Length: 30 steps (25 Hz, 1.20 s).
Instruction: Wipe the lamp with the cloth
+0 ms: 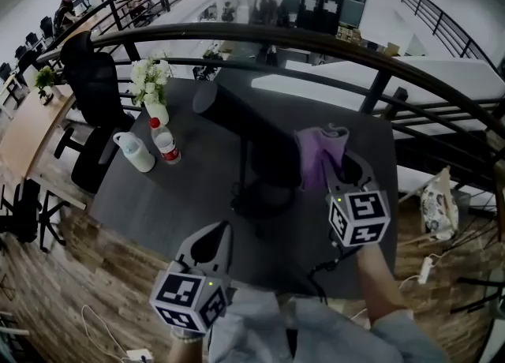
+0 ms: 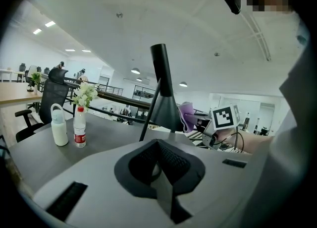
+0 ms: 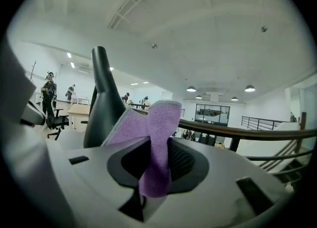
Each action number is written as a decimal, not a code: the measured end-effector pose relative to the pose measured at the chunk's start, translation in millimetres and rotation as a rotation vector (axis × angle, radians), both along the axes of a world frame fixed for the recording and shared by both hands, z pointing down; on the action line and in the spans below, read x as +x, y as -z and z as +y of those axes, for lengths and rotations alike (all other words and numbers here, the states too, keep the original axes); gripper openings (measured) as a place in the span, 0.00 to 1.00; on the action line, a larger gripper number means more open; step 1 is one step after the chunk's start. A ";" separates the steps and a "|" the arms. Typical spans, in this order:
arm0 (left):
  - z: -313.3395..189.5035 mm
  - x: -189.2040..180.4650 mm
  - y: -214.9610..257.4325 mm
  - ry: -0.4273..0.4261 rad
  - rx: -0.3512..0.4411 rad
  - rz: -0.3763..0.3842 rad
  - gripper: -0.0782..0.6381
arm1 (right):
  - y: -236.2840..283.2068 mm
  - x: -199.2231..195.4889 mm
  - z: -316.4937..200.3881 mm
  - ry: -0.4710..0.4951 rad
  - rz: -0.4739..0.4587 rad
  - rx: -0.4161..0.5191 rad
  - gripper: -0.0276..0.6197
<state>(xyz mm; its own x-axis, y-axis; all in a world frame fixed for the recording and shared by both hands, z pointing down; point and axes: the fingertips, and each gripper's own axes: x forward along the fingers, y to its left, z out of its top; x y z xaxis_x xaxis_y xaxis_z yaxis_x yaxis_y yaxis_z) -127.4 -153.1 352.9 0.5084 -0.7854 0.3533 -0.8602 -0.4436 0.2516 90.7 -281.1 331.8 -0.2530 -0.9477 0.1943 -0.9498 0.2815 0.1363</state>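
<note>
The left gripper (image 2: 159, 161) is pressed together, empty, the right gripper (image 3: 156, 158) pinches the purple cloth (image 3: 159, 123) beside the black lamp (image 3: 103, 104) at its left, and ahead of the left gripper a vase (image 1: 157, 111) holds white flowers (image 1: 149, 76)

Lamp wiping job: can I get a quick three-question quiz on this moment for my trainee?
1. True or false: the left gripper holds the cloth.
2. In the head view, what stands on the table to the left of the lamp? A) a laptop B) flowers in a vase C) a stack of plates
3. Fill in: the fingers of the right gripper are shut on the ____.

Key: 1 false, its fingers are together with nothing between them; 2 B; 3 cloth.
</note>
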 end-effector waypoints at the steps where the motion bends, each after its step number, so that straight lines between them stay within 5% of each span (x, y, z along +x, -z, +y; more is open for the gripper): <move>1: 0.1 -0.9 0.2 0.003 0.001 0.000 0.11 | -2.2 1.1 -4.7 0.004 -0.004 -0.002 0.18; 8: 1.7 -5.9 0.8 0.018 0.005 -0.002 0.11 | 5.3 -5.5 -13.8 0.060 -0.073 0.011 0.18; 30: -6.1 -11.0 9.1 0.046 0.052 -0.008 0.11 | 152.3 -112.4 -16.8 0.396 -0.140 0.297 0.18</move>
<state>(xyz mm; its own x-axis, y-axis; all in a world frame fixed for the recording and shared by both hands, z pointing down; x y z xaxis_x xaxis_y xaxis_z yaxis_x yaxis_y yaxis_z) -138.4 -159.3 343.8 0.4689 -0.8252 0.3149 -0.8817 -0.4161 0.2224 -21.7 -297.9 179.5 -0.6080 -0.7832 -0.1300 -0.7931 0.5919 0.1437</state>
